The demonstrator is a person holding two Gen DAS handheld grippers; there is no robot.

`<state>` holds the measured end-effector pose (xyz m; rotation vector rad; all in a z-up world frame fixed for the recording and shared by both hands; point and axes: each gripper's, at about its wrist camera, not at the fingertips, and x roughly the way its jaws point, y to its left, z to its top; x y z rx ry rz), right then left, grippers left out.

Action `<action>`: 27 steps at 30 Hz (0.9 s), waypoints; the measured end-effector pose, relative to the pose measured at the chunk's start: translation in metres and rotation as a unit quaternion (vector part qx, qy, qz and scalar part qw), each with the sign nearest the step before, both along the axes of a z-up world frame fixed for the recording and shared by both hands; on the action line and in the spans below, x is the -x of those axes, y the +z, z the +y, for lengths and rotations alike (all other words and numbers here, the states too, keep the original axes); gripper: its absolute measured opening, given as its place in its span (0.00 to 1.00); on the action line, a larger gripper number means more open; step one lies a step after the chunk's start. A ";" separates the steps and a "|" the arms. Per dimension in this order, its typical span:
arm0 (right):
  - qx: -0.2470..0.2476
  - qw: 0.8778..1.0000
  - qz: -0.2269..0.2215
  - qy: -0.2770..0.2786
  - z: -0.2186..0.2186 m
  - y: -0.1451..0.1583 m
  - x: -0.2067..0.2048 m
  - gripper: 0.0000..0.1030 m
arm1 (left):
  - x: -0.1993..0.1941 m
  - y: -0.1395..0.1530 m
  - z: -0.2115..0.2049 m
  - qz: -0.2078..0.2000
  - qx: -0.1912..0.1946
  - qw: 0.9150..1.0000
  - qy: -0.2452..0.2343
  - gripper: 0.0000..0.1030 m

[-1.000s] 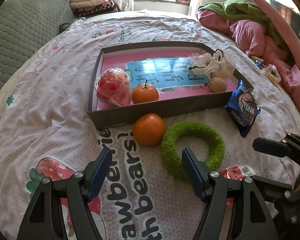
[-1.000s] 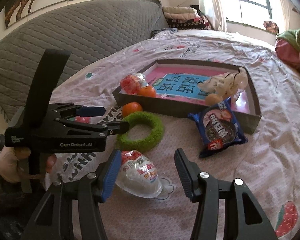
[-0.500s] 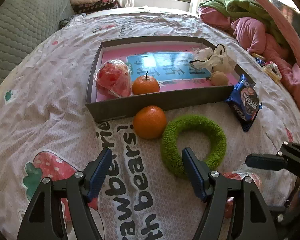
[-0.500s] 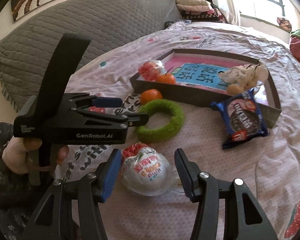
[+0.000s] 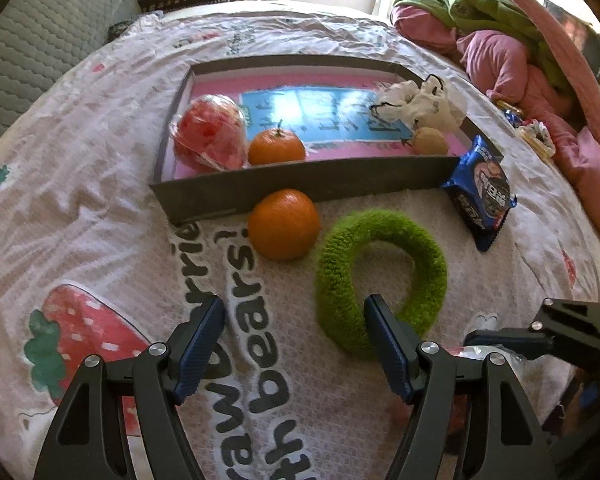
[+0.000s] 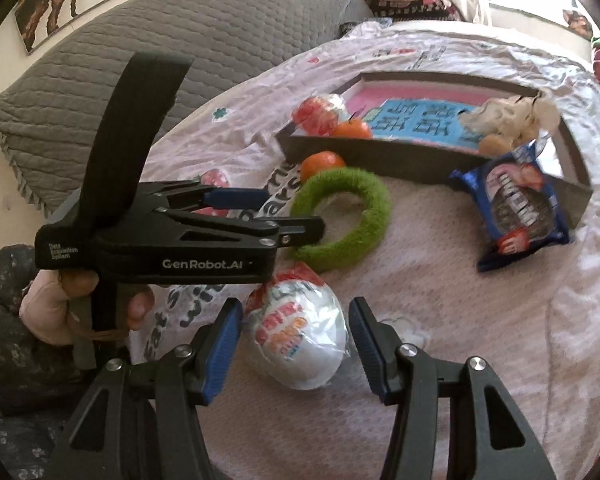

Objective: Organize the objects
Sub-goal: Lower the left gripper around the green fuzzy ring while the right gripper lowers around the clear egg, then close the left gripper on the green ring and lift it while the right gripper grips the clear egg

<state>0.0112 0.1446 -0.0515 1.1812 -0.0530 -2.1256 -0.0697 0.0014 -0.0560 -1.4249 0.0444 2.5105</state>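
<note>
My right gripper (image 6: 296,344) has its jaws spread on either side of a wrapped white egg-shaped sweet (image 6: 300,336) lying on the bedspread (image 6: 480,340); neither pad touches it. My left gripper (image 5: 294,344) is also spread wide with nothing between its jaws, low over the bedspread, its right finger (image 5: 384,344) in front of the near arc of a green fuzzy ring (image 5: 380,276). An orange (image 5: 283,224) sits just beside the ring, against the near wall of a grey tray (image 5: 300,188). Inside the tray lie a second orange (image 5: 276,147), a wrapped red sweet (image 5: 210,136) at its near left corner and a crumpled white bag (image 5: 420,104) towards the right side. A blue biscuit packet (image 5: 482,192) leans at the tray's near right corner.
</note>
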 end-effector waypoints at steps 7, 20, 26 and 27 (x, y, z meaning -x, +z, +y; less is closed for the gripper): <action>-0.011 1.000 0.022 0.020 -0.007 0.000 -0.008 0.52 | -0.001 -0.001 0.000 -0.002 -0.010 1.000 -0.002 0.66; -0.019 0.998 0.040 0.033 -0.010 0.001 -0.011 0.51 | -0.006 0.001 0.004 -0.009 -0.025 0.999 -0.021 0.34; -0.010 0.999 0.038 0.020 -0.003 0.003 -0.008 0.51 | -0.004 0.003 0.000 -0.012 -0.040 0.999 -0.019 0.21; -0.008 0.999 0.038 0.018 -0.002 0.003 -0.007 0.51 | -0.004 0.003 -0.002 -0.012 -0.045 0.999 -0.016 0.19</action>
